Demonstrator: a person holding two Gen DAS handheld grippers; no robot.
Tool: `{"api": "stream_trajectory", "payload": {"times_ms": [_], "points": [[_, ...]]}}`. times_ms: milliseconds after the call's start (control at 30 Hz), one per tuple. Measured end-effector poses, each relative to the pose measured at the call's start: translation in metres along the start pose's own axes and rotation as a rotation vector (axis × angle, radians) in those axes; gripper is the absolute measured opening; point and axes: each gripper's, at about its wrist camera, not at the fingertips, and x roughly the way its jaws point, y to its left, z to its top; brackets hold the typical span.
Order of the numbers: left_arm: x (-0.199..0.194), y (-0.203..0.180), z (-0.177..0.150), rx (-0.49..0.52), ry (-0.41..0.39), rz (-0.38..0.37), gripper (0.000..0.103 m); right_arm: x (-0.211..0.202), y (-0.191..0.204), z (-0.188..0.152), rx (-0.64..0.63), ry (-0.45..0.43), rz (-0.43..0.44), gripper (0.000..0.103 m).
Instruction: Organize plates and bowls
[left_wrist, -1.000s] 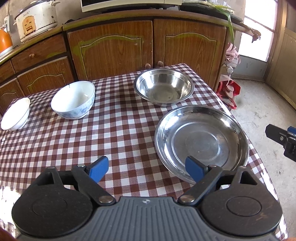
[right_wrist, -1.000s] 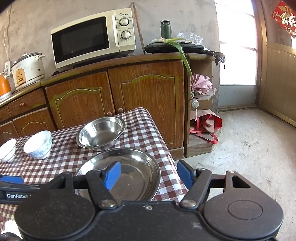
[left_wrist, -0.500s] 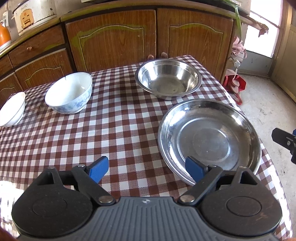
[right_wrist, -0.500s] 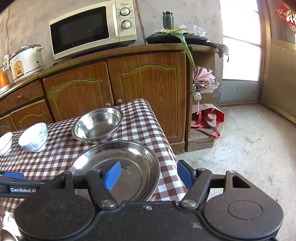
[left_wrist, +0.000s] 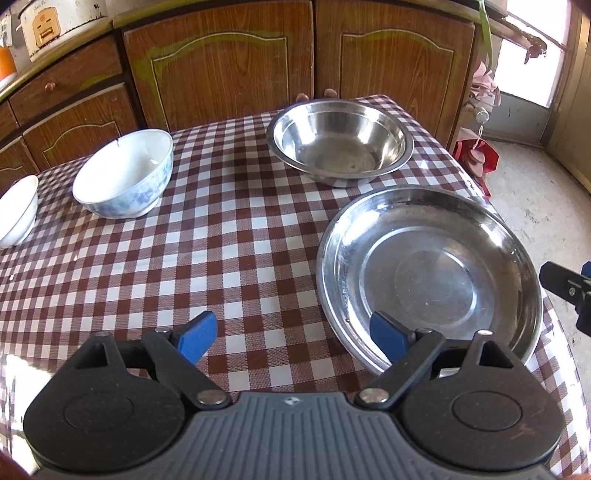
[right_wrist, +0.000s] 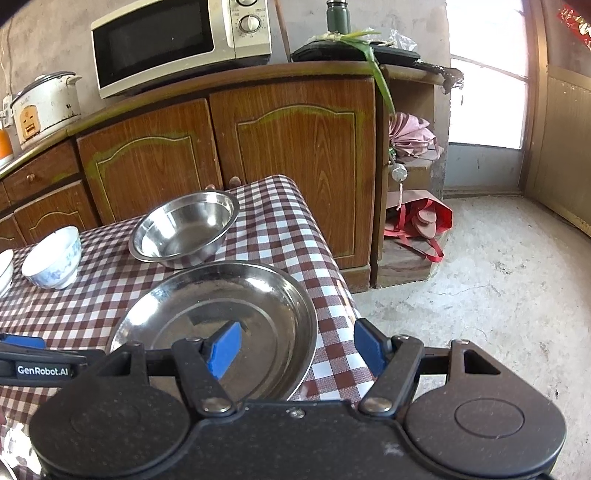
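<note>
A checked tabletop (left_wrist: 236, 229) stood before wooden cupboards (right_wrist: 291, 155) in a farmhouse kitchen, a microwave (right_wrist: 177, 40) and rice cooker (right_wrist: 46, 103) on the counter behind; four dishes lay apart on the cloth, none yet stacked. The wide steel plate (left_wrist: 432, 280) sat at the near corner, close to the edge, with the steel bowl (left_wrist: 340, 140) just beyond it; the patterned china bowl (left_wrist: 125, 177) and a small white bowl (left_wrist: 16, 210) rested well off to the other side. The left tongs (left_wrist: 291, 332) hung spread wide and empty, straddling the plate's near rim; the right tongs (right_wrist: 295, 345) gaped likewise, holding nothing, over the plate's outer edge, apparently so the two could take it from both sides. Nothing blocked the plate, though the steel bowl crowded its far rim and the drop to the concrete floor (right_wrist: 498, 280) lay alongside.
</note>
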Motion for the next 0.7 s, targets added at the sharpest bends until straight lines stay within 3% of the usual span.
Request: {"api": "stream_trajectory", "payload": {"times_ms": [467, 700], "points": [[0.023, -0.002, 0.008, 0.000, -0.004, -0.016, 0.091, 0.037, -0.008, -0.003, 0.003, 0.053, -0.004, 0.080], [0.035, -0.007, 0.009, 0.033, -0.012, -0.031, 0.084, 0.052, -0.008, -0.006, 0.016, 0.067, 0.013, 0.080]]}}
